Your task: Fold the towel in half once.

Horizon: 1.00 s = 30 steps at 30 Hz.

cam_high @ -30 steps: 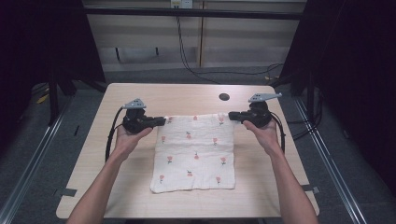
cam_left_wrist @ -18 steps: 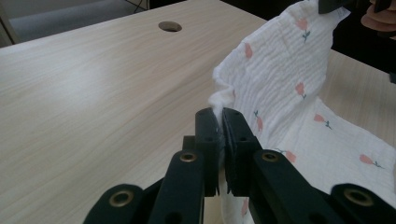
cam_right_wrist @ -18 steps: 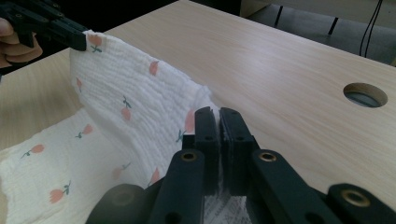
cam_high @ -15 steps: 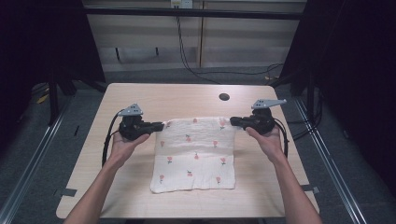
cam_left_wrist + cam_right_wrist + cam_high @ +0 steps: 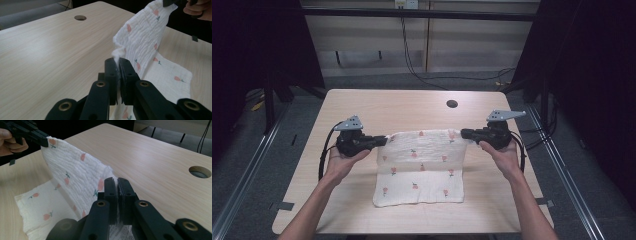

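A white cloth (image 5: 419, 165) printed with small red fruit lies on the table; its far edge is lifted off the wood and stretched between the two grippers. My left gripper (image 5: 383, 140) is shut on the cloth's far left corner (image 5: 117, 53). The right gripper (image 5: 464, 133) is shut on the far right corner (image 5: 110, 173). In the left gripper view the cloth (image 5: 142, 37) rises to the other gripper at top right. In the right gripper view the cloth (image 5: 75, 172) runs up to the other gripper (image 5: 41, 141) at top left. The near half still rests flat.
The light wooden table (image 5: 362, 107) has a round cable hole (image 5: 452, 104) near its far edge. Dark metal frame rails (image 5: 257, 150) flank the table, and cables (image 5: 412, 55) hang along the back wall.
Both grippers have come toward the near side of the table, carrying the cloth's far edge with them and a little upward. The cloth's far part now stands off the table.
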Tool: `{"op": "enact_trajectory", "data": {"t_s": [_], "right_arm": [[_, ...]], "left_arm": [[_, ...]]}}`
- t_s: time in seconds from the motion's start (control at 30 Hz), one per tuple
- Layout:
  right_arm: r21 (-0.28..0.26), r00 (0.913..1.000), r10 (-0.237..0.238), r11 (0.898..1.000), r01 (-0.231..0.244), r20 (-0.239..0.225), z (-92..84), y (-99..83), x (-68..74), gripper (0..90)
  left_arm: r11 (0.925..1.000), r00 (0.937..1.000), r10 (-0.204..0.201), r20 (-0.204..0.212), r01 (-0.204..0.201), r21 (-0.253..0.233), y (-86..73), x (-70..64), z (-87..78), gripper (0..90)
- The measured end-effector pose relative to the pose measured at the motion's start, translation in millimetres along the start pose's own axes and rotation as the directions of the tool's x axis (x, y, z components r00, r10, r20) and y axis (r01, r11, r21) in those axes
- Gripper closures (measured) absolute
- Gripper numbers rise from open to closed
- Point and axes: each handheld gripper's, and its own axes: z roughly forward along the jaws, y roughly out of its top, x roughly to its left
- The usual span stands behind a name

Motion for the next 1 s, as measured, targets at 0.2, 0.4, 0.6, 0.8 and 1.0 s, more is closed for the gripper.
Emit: {"op": "enact_trajectory", "data": {"t_s": [0.2, 0.4, 0.6, 0.8, 1.0], "right_arm": [[0.016, 0.9998, -0.016, 1.0, 0.016, -0.015, -3.9, -8.9, 9.6, 86.7], [0.019, 0.9997, -0.019, 1.0, 0.02, -0.016, -10.4, -13.8, 14.6, 86.6], [0.031, 0.9998, -0.016, 0.999, 0.016, -0.014, -14.9, -18.9, 15.2, 86.6], [0.04, 0.9995, -0.028, 0.999, 0.029, -0.014, -13.7, -27.9, 22.6, 86.4], [0.067, 0.9989, -0.039, 0.997, 0.04, -0.026, -12.0, -39.1, 30.8, 86.3]], "left_arm": [[0.9999, 1.0, -0.01, 0.0, 0.01, 0.011, -6.8, -4.1, -3.4, 86.1], [0.9999, 0.9999, -0.011, 0.006, 0.011, 0.007, -12.1, -6.2, -13.5, 86.1], [0.9999, 0.9999, -0.009, 0.015, 0.009, -0.004, -19.7, -7.4, -15.1, 86.0], [0.9998, 1.0, 0.003, 0.0, -0.003, 0.017, -26.6, -8.7, -12.1, 85.9], [0.9987, 0.9999, 0.012, 0.005, -0.012, 0.049, -36.8, -13.4, -8.2, 85.9]]}}
